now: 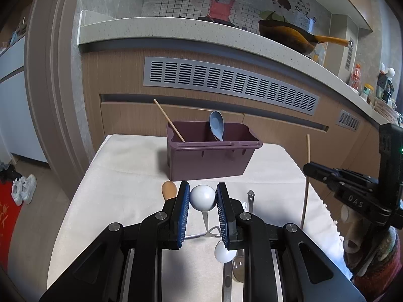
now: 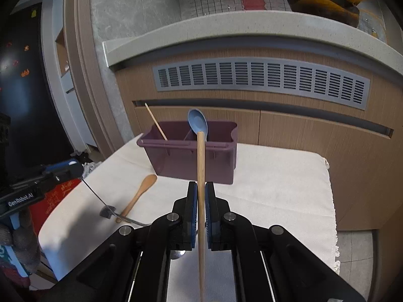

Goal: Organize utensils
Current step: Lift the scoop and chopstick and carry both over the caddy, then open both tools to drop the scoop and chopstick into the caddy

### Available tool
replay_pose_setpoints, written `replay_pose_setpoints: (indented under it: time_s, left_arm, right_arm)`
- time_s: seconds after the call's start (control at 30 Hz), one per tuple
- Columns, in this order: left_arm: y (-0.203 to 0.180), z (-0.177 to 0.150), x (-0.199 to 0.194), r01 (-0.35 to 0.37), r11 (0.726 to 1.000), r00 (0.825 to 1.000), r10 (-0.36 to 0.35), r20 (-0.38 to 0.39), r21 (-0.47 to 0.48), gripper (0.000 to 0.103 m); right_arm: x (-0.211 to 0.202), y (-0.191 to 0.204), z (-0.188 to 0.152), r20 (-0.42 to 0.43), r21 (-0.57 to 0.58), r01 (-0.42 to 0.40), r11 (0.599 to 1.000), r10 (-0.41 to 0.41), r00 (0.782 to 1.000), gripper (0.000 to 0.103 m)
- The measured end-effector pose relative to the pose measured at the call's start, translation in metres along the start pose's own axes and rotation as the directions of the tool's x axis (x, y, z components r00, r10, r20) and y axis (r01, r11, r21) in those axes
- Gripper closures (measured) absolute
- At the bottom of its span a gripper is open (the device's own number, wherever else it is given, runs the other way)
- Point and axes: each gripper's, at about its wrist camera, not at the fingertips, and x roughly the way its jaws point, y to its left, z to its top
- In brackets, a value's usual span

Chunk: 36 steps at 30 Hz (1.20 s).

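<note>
we hold a chopstick [image 2: 200, 176] clamped between the pads of the right gripper [image 2: 200, 198], its shaft running up past the fingertips toward the purple caddy [image 2: 191, 161] at the far edge of the cloth-covered table [image 2: 277, 183]. to do this well, we judge we should lift the tip above the rim, line it up with the left compartment where the other chopstick [image 2: 156, 122] leans, clear of the blue spoon [image 2: 197, 123] in the middle, and only then let go. the right gripper sits level, pointing straight at the caddy. the left gripper [image 1: 203, 198] is closed on a white spoon [image 1: 203, 197] by its bowl, raised over the table's near middle. a wooden spoon [image 2: 137, 197] lies near the left edge, metal utensils [image 1: 250, 200] below us.
</note>
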Motion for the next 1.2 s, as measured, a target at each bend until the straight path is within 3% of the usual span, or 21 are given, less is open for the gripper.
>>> replay_pose_setpoints:
  time_s: [0.17,0.23,0.3,0.43,0.63,0.73,0.93,1.13,1.2]
  left_arm:
    - [-0.001,0.010,0.001,0.010,1.000,1.000,-0.010,0.006,-0.002,0.081]
    - [-0.001,0.031,-0.003,0.035,0.999,0.999,-0.035,0.026,-0.006,0.081]
    - [-0.003,0.065,-0.012,0.049,0.999,0.996,-0.050,0.080,0.014,0.081]
    - [-0.004,0.120,-0.015,0.041,0.999,0.982,-0.046,0.182,0.030,0.081]
    - [0.003,0.167,0.019,0.040,0.998,0.969,-0.050,0.241,0.047,0.081]
    - [0.009,0.173,0.048,0.047,0.998,0.977,-0.054,0.207,0.041,0.081]
    - [0.023,0.160,0.105,0.071,0.997,0.988,-0.070,0.140,-0.006,0.081]
    - [0.032,0.131,0.151,0.087,0.995,0.996,-0.086,0.021,-0.047,0.080]
    - [0.036,0.122,0.162,0.131,0.989,0.991,-0.133,-0.024,-0.067,0.079]
  right_arm:
    - [-0.006,-0.001,0.011,0.032,0.006,0.011,1.000,-0.011,0.999,0.097]
    - [-0.011,-0.001,0.027,0.064,-0.006,0.024,1.000,-0.023,0.998,0.097]
    - [-0.025,0.002,0.059,0.160,-0.026,0.047,0.999,-0.042,0.986,0.097]
    - [-0.045,0.003,0.127,0.356,-0.028,0.081,0.996,-0.066,0.932,0.097]
    - [-0.002,-0.003,0.170,0.411,-0.011,0.080,0.997,-0.068,0.909,0.097]
    - [0.027,-0.002,0.172,0.406,-0.023,0.103,0.994,-0.085,0.910,0.097]
    - [0.086,-0.009,0.152,0.335,-0.037,0.120,0.992,-0.101,0.937,0.097]
    - [0.131,-0.024,0.115,0.151,-0.021,0.083,0.996,-0.079,0.985,0.096]
    - [0.145,-0.032,0.102,0.049,-0.001,0.037,0.999,-0.037,0.998,0.087]
